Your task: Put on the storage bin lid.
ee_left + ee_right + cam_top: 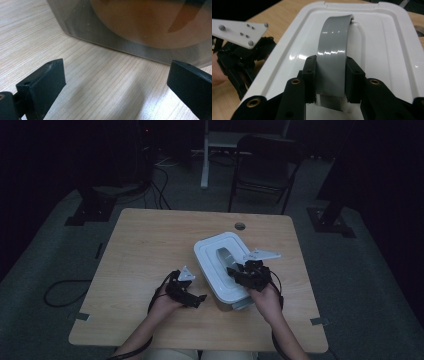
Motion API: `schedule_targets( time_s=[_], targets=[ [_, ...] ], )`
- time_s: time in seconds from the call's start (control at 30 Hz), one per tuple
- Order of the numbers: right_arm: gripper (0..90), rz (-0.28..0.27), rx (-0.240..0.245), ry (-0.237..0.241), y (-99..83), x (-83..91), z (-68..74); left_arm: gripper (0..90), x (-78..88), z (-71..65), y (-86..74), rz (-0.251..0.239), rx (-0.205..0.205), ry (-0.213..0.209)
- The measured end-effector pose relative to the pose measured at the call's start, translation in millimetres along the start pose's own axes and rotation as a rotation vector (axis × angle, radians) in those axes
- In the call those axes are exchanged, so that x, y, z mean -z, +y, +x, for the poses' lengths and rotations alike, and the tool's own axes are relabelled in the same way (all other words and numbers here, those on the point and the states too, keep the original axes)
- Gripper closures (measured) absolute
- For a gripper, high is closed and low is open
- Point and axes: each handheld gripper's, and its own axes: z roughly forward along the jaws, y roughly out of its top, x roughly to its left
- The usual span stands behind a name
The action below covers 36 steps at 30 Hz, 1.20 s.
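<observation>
A white lidded storage box (222,265) sits on the wooden counter (145,245), right of the middle and toward the person's side, turned at a slight angle to the counter's edges. Its lid (384,37) is on, white and glossy with a raised rim, and a grey arched handle (334,50) runs along the lid's middle.

The right tool (330,80) grips that handle near its close end: the two black jaws press against the strap's two edges, with the grey band filling the space between them. In the high view, the right tool (239,271) lies over the near right part of the lid, with the person's right hand (265,299) behind it and the grey three-cornered plate sticking out to the right.

The left tool (115,80) rests low over the counter just beside the box's near left wall, apart from it. Its jaws stand wide, with nothing but bare wood grain between them. Ahead of them, the box's translucent side wall (105,32) shows something orange-brown inside, too blurred to name. In the high view, the left tool (196,298) points toward the box's near corner, held by the left hand (165,305).

A round cable hole (240,226) lies in the counter beyond the box. A dark folding chair (265,165) stands on the floor past the far edge.
</observation>
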Motion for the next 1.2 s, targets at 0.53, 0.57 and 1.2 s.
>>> schedule_targets(
  time_s=[0.53, 0.57, 1.2],
  targets=[
    [14.4, -0.163, -0.063, -0.025, 1.8, 38.7, -32.1, 2.4, 1.2, 3.3, 6.7, -0.014, 0.021, 0.015],
    [14.4, -0.172, -0.073, -0.043, 1.1, 40.1, -35.5, 2.4, 1.0, 3.6, 7.0, -0.015, 0.022, 0.012],
    [13.3, -0.139, -0.247, -0.258, -53.5, 11.1, -128.5, 2.4, 2.3, 2.7, 12.5, -0.034, 0.020, -0.002]
  ],
)
